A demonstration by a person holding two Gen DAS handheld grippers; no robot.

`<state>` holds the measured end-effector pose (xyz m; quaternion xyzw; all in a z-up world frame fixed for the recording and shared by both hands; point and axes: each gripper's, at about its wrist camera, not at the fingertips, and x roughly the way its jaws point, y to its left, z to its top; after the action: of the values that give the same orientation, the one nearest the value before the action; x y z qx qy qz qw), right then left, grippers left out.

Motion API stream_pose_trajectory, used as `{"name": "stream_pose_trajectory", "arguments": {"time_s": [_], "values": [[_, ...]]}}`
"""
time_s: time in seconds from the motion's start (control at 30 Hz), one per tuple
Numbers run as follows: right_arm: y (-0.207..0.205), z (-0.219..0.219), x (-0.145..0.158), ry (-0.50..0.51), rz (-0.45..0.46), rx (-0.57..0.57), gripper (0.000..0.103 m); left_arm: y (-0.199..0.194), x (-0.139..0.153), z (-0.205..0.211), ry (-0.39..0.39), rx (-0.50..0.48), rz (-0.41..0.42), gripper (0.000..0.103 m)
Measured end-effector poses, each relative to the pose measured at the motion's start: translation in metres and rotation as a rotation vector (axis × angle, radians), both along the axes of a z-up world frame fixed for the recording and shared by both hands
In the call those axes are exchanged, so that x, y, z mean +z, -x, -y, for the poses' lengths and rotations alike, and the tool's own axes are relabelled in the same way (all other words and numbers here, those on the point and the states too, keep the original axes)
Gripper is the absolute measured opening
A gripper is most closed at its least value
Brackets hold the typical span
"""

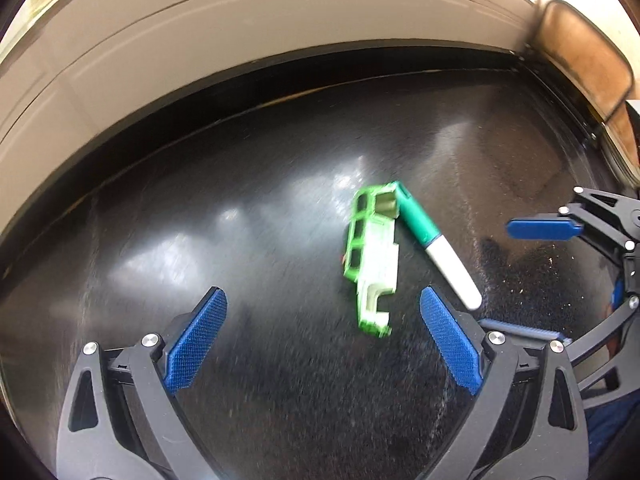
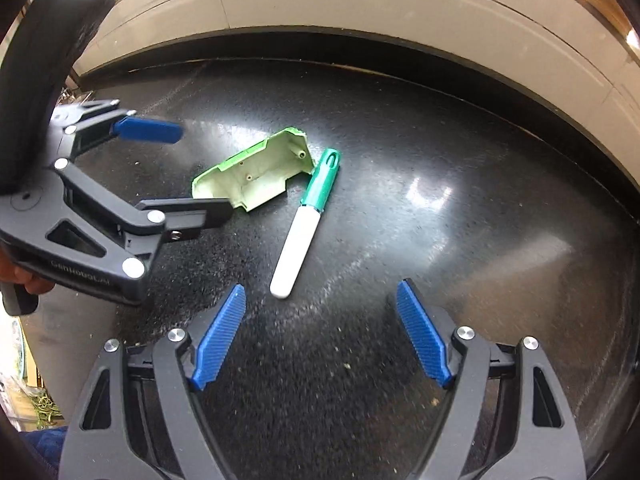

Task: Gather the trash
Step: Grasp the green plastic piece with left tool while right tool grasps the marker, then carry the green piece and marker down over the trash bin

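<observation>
A broken green plastic shell (image 1: 374, 256) lies on the dark counter, and a white marker with a green cap (image 1: 436, 248) rests against its far end. My left gripper (image 1: 324, 340) is open, with the shell just ahead of its fingers and nearer the right pad. My right gripper (image 1: 536, 280) comes in from the right edge. In the right wrist view the shell (image 2: 256, 172) shows its pale hollow side and the marker (image 2: 304, 228) points its white end toward my open right gripper (image 2: 322, 338). The left gripper (image 2: 204, 171) hovers open at the shell's left end. Nothing is gripped.
The black speckled counter (image 2: 440, 240) carries scattered crumbs (image 1: 532, 276) and ends at a beige wall (image 2: 360, 4) behind. A brown framed object (image 1: 584, 64) stands at the far right. A person's hand (image 2: 24, 280) holds the left gripper's handle.
</observation>
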<state>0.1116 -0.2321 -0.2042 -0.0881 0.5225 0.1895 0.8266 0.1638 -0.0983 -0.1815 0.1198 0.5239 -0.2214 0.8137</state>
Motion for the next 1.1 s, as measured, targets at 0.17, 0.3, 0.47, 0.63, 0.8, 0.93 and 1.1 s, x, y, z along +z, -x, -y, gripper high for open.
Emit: {"name": "stream_pose_trajectory", "arguments": {"time_s": [0.17, 0.3, 0.47, 0.63, 0.8, 0.93, 1.1], "values": [[-0.011, -0.006, -0.01, 0.016, 0.028, -0.006, 0.067, -0.021, -0.005, 0.01, -0.004, -0.073, 0.008, 0.085], [-0.022, -0.008, -0.01, 0.023, 0.048, -0.013, 0.052, -0.031, -0.01, 0.014, 0.013, -0.097, -0.026, 0.069], [-0.031, -0.005, -0.008, 0.025, 0.052, 0.0, 0.019, -0.017, -0.006, 0.019, 0.011, -0.111, -0.009, 0.028], [-0.033, -0.001, -0.008, 0.008, 0.025, -0.001, 0.014, -0.006, -0.003, 0.024, 0.03, -0.066, -0.022, 0.025], [-0.022, 0.01, 0.006, -0.012, 0.026, -0.032, 0.014, 0.013, 0.008, 0.014, 0.047, 0.005, -0.012, 0.024], [-0.005, 0.018, 0.024, -0.025, 0.044, -0.044, 0.014, 0.037, 0.023, 0.002, 0.053, 0.065, -0.001, 0.024], [0.02, 0.018, 0.052, -0.029, 0.079, -0.045, 0.014, 0.07, 0.038, -0.013, 0.041, 0.139, 0.011, 0.024]]}}
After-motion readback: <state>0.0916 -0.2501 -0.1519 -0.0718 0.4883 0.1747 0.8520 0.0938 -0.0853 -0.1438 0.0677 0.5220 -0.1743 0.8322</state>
